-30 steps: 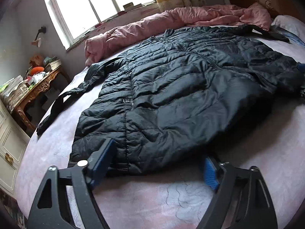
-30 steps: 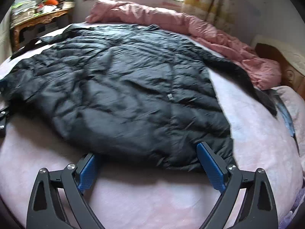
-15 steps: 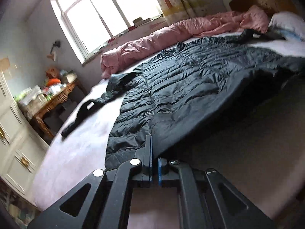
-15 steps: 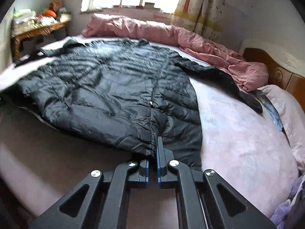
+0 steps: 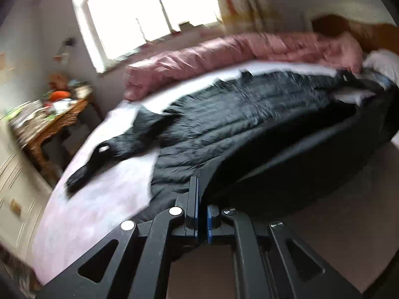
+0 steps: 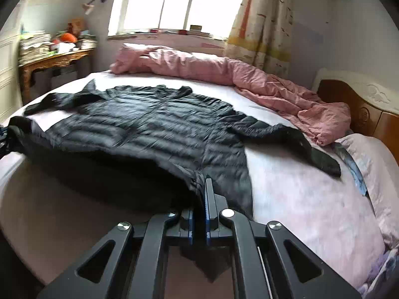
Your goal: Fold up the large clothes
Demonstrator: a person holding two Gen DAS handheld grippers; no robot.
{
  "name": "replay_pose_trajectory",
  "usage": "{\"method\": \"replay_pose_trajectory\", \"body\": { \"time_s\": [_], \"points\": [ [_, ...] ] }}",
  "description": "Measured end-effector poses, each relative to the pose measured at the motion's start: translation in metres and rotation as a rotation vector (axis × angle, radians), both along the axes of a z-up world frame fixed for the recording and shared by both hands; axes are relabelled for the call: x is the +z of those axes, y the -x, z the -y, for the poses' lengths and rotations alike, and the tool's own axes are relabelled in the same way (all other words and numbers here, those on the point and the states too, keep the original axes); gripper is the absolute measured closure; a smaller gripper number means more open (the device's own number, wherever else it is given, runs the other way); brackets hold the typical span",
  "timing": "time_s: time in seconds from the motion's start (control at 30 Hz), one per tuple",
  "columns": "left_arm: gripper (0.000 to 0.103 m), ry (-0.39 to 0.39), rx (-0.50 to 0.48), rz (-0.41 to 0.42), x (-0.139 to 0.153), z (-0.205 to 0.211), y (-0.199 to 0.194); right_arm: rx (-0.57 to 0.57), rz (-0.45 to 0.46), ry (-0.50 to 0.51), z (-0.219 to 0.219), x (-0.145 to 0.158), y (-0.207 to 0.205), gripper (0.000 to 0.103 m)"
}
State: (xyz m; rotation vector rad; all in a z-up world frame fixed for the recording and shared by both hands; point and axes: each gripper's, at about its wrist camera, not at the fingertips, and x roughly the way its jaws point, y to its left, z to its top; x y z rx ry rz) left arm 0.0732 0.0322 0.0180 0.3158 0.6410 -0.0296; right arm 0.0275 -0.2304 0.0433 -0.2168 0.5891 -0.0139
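We counted one black puffer jacket (image 6: 154,127) with two sleeves, one bed (image 6: 299,199), one rumpled pink duvet (image 6: 224,72), one pillow (image 6: 374,154) and one wooden headboard (image 6: 361,109). We saw two grippers: the left gripper (image 5: 201,214) and the right gripper (image 6: 198,214). There was one window (image 6: 174,2), one patterned curtain (image 6: 261,25) and one cluttered worktop (image 6: 54,57).

A pink quilt (image 6: 224,74) lies bunched along the far side of the bed (image 6: 311,194), under a bright window (image 6: 174,2). A patterned curtain (image 6: 261,20) hangs at the window's right. A wooden headboard (image 6: 361,114) stands at the right, with a pillow (image 6: 374,154) just before it. At the left a carved wooden table (image 6: 54,59) carries stacked papers (image 6: 32,47) and an orange thing (image 6: 68,37). A white cabinet (image 5: 15,174) stands near the table.
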Motion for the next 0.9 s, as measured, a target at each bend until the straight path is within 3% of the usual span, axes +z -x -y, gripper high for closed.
{"method": "replay_pose_trajectory", "body": {
  "time_s": [0.1, 0.2, 0.4, 0.57, 0.6, 0.63, 0.67, 0.7, 0.73, 0.77, 0.8, 0.9],
  "points": [
    [0.098, 0.01, 0.011, -0.075, -0.019, -0.001, -0.045, -0.027, -0.039, 0.002, 0.003, -0.014, -0.049, 0.097],
    [0.098, 0.01, 0.003, -0.104, -0.038, 0.0, -0.065, -0.036, -0.125, -0.023, 0.005, -0.04, -0.091, 0.097],
    [0.096, 0.002, -0.007, -0.113, -0.068, 0.006, -0.083, -0.032, -0.163, -0.025, 0.007, -0.074, -0.117, 0.097],
    [0.093, -0.013, -0.011, -0.078, -0.068, 0.007, -0.081, -0.031, -0.127, -0.029, 0.011, -0.076, -0.114, 0.094],
    [0.086, -0.011, -0.012, -0.06, -0.065, 0.006, -0.079, -0.026, -0.108, -0.04, 0.012, -0.073, -0.111, 0.089],
    [0.068, -0.007, -0.013, -0.029, -0.06, 0.006, -0.074, -0.023, -0.086, -0.049, 0.014, -0.07, -0.108, 0.086],
    [0.054, -0.005, -0.011, 0.008, -0.055, 0.005, -0.068, -0.027, -0.068, -0.051, 0.015, -0.067, -0.105, 0.076],
    [0.027, -0.004, 0.0, 0.059, -0.048, 0.004, -0.06, -0.037, -0.043, -0.052, 0.016, -0.064, -0.101, 0.057],
    [0.012, -0.002, 0.012, 0.12, -0.04, 0.003, -0.05, -0.052, -0.003, -0.055, 0.017, -0.059, -0.094, 0.044],
    [0.01, 0.005, 0.016, 0.179, -0.033, 0.003, -0.039, -0.067, 0.031, -0.059, 0.018, -0.054, -0.089, 0.019],
    [0.009, 0.019, 0.013, 0.217, -0.026, 0.002, -0.03, -0.088, 0.08, -0.063, 0.019, -0.049, -0.081, 0.012],
    [0.0, 0.103, -0.032, 0.279, -0.009, -0.001, -0.005, -0.105, 0.208, -0.089, 0.022, -0.032, -0.054, 0.012]
  ]
}}
